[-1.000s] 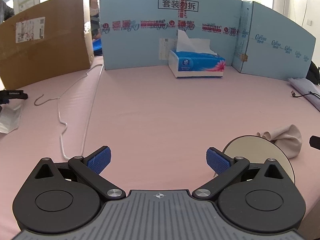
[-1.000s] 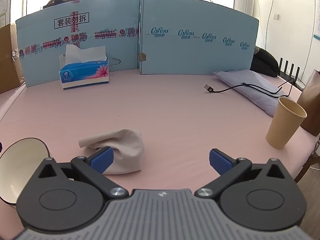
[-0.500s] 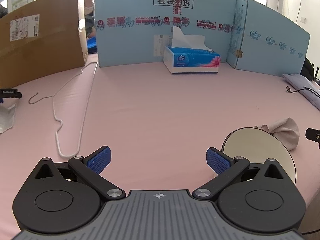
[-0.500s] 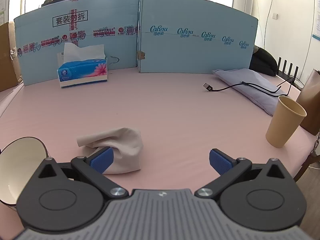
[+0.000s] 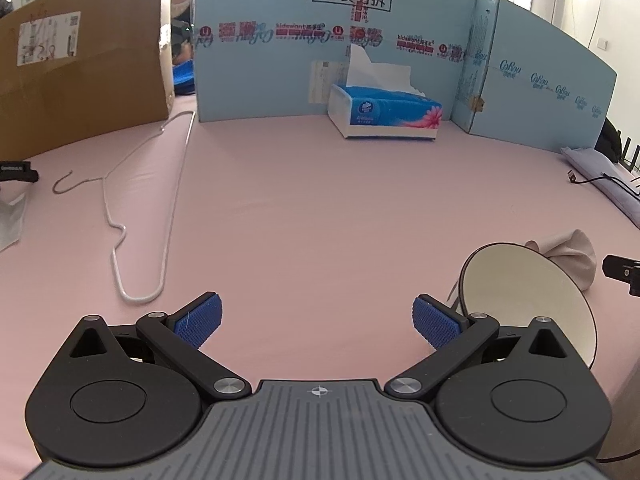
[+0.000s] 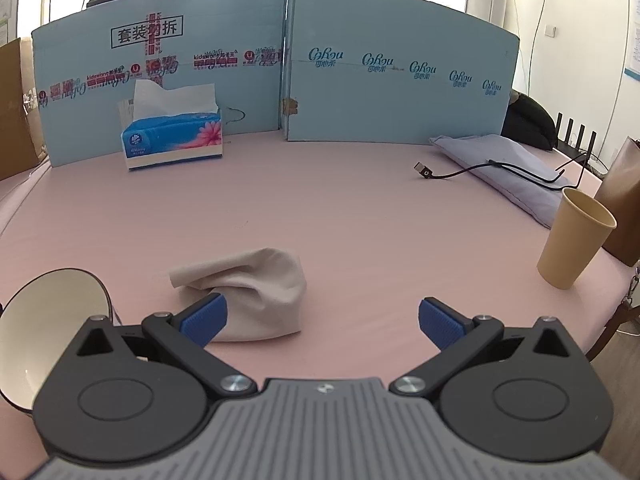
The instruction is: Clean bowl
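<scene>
Left view, tissue box (image 5: 386, 114): sits right of centre a second ago, now near the upper middle of the frame.
Left view, hanger (image 5: 148, 216): shifts from the left edge toward the centre-left, its hook fully in frame.
Left view, bowl (image 5: 528, 300): shows more of its rim at lower right.
Left view, cloth (image 5: 572, 258): slides toward the right edge behind the bowl.
Right view, cloth (image 6: 248, 288): barely shifts left.
Right view, bowl (image 6: 44, 332): edges slightly further off the lower left.

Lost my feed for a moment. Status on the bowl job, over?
Left gripper and right gripper: jaws open, empty. Bowl on the table beside the cloth, neither gripped. Nothing in the way.
</scene>
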